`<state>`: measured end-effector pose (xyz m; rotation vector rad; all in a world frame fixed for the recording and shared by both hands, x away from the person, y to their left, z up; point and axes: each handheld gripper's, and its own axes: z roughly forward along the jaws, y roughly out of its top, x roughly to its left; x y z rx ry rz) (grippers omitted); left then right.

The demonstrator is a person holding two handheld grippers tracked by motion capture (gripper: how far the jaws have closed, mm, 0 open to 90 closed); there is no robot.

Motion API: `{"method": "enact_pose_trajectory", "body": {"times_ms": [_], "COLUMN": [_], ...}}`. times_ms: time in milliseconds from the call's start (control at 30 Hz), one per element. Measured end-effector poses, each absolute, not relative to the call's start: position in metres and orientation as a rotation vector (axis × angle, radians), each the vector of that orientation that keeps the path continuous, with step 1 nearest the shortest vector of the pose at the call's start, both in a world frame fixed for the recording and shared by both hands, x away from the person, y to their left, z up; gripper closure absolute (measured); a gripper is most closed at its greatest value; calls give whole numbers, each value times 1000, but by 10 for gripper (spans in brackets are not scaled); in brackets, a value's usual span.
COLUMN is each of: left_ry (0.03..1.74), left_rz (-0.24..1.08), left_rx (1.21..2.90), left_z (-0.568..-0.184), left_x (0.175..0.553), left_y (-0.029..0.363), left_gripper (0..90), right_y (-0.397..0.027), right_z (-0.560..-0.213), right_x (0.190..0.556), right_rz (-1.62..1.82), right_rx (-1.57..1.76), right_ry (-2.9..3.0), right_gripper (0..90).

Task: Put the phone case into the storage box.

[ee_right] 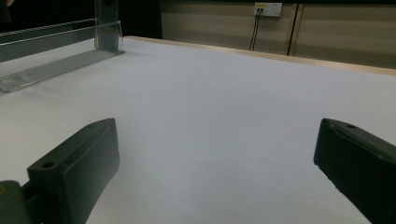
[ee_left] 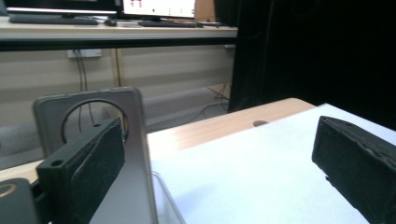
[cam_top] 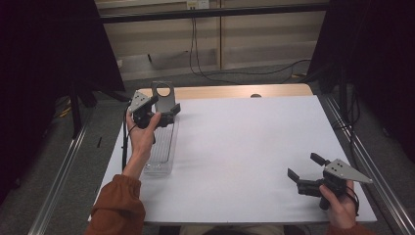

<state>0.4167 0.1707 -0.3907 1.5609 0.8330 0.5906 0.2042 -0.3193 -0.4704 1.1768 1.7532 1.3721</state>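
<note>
Your left tool (cam_top: 165, 113) sits at the upper left of the high view, jaws wide, straddling nothing yet: in the left gripper view one pad (ee_left: 86, 163) stands just in front of the grey plate (ee_left: 133, 154) with the round hole, and the other pad is far off at the right edge with only white bench (ee_left: 261, 177) between them. So, as I judge it, you are at the approach stage; the plate is not gripped, and closing on it, lifting it and placing it all remain to do. The plate stands upright at the far end of the clear tray (cam_top: 164, 147), which lies along the left side of the bench. Your right tool (cam_top: 307, 172) waits at the lower right of the high view, jaws also wide and holding nothing, well apart from the tray. What you cannot settle here: whether the near pad touches the plate or only overlaps it in view, how the plate is seated in the tray, and whether anything lies in the tray, since your forearm and hand (cam_top: 143, 134) cover part of it and the clear walls are hard to read.
</note>
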Motion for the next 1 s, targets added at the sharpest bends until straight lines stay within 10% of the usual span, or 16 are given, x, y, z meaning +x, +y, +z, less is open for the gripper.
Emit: {"method": "enact_pose_trajectory", "body": {"times_ms": [1000], "left_ry": [737], "left_rz": [573], "left_rx": [1543], "left_z": [-402], "left_x": [356], "left_y": [193], "left_gripper": [52], "right_y": [-319], "right_z": [-468], "right_x": [203], "right_rz": [1378], "right_rx": [1154], "right_ry": [1742], "right_gripper": [0]}}
